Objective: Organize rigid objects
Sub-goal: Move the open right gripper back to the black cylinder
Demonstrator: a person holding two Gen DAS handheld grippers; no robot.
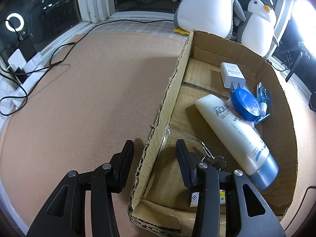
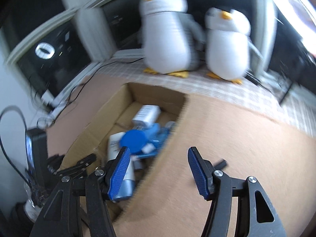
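Left tongs (image 1: 154,150), wide, straddle the box (image 1: 167,106) wall; right tongs (image 2: 158,158) wide, empty. Pinch wall squarely, steadying box.

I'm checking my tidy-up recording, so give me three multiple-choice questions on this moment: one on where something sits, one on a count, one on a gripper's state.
1. Where does the white charger plug lie?
A. on the brown mat outside the box
B. inside the brown cardboard box
C. on the window ledge

2. How many white and grey plush penguins stand behind the box?
A. one
B. two
C. three

3. How is the left gripper?
A. shut on the cream sunscreen tube with the pale blue cap
B. shut on the round blue lid
C. open, one finger on each side of the box's wall

Answers: 1 B, the plug rests on the box floor. 2 B, a pair shows in both views. 3 C, its fingers are spread and touch nothing.
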